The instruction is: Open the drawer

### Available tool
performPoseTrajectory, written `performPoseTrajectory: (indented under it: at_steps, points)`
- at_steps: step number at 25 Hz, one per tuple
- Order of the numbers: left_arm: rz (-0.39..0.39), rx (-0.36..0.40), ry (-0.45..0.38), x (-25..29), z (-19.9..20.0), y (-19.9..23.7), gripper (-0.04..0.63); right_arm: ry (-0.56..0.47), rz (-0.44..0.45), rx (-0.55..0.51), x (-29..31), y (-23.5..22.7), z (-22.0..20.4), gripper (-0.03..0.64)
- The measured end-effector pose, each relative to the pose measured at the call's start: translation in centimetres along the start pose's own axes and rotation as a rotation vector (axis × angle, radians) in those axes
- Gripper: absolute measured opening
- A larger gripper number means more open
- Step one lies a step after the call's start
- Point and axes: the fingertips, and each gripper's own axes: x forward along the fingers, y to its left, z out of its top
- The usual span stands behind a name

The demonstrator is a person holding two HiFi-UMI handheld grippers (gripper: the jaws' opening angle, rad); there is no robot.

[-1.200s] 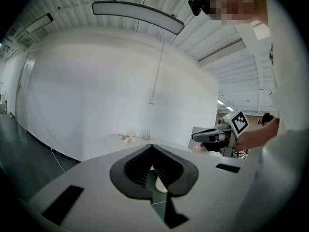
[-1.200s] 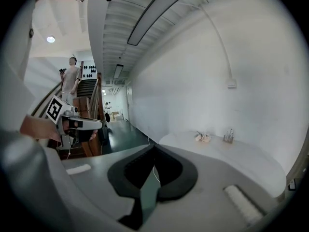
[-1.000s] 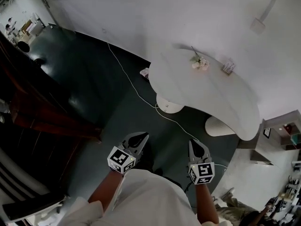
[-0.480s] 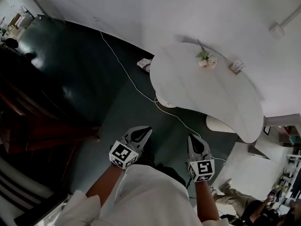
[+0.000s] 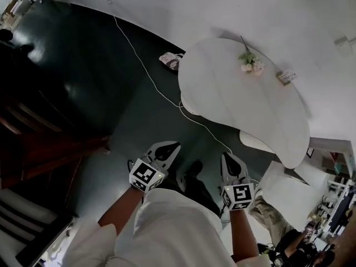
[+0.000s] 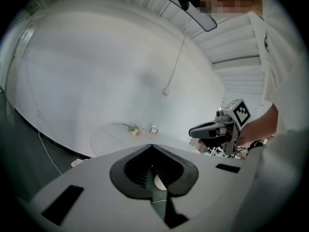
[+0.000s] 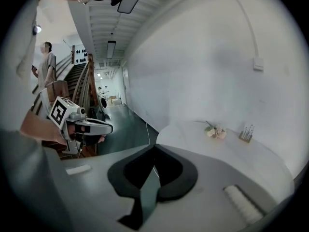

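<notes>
No drawer shows in any view. My left gripper (image 5: 169,147) and my right gripper (image 5: 228,158) hang side by side over the dark floor, in front of the person's white sleeves. Both are shut with nothing between the jaws. In the left gripper view the jaws of the left gripper (image 6: 151,145) meet at a point, and the right gripper (image 6: 197,131) shows to the right with its tips together. The right gripper view has the right gripper (image 7: 154,146) shut too, with the left gripper (image 7: 107,126) at its left.
A white oval table (image 5: 239,110) stands ahead by the white wall, bearing a small flower bunch (image 5: 250,64) and a small holder (image 5: 286,77). A white cable (image 5: 150,79) runs across the dark floor. Dark wooden stairs (image 5: 44,149) lie at the left.
Both grippers stay shut and side by side. In the head view the table and floor have slid upward and the wooden stairs further left, as the person moves along.
</notes>
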Motion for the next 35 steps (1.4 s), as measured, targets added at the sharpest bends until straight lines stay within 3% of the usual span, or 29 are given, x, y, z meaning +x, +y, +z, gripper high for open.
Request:
performPoseTrajectory:
  at_steps: [6,17,35]
  points:
    - [0.058,-0.043,-0.010,1.1,-1.3,1.2,0.003,0.046,0.072,-0.028,2.3,-0.9,-1.0,0.011]
    - [0.249,-0.152,-0.037,5.0,-5.1,2.8,0.003,0.119,0.250,-0.066,8.0,-4.5,-4.4,0.011]
    - [0.324,-0.242,-0.083,12.2,-16.7,8.7,0.005,0.233,0.304,-0.138,17.8,-6.5,-16.5,0.011]
